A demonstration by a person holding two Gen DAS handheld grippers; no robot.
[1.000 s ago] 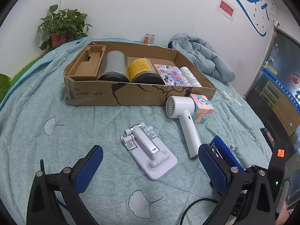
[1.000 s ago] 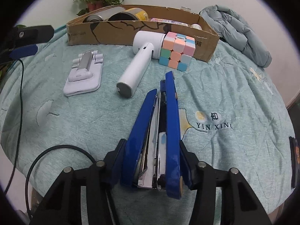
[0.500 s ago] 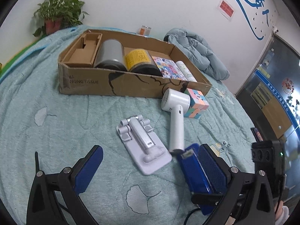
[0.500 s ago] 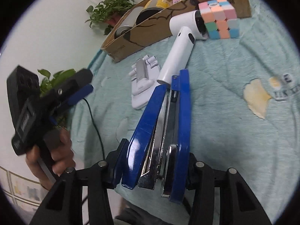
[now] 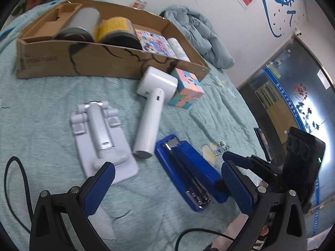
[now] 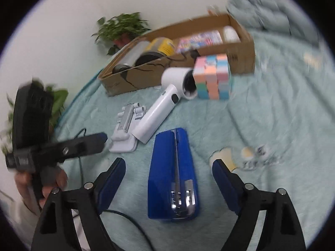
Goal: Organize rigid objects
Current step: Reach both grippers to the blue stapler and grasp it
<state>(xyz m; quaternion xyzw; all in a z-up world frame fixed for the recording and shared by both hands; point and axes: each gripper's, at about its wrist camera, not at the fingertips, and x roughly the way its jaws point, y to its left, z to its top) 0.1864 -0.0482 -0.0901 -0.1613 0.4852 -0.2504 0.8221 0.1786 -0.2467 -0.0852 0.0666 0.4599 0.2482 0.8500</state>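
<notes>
Teal quilted bed, long cardboard box at back. Blue metal stapler lies flat between right gripper fingers, jaws opening, no contact. Left gripper released. Next, probably re-grasp stapler and carry it to box.

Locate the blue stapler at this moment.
In the right wrist view the blue stapler lies on the green quilt between the opening jaws of the right hand-held gripper, untouched, just right of the white handheld fan.
</notes>
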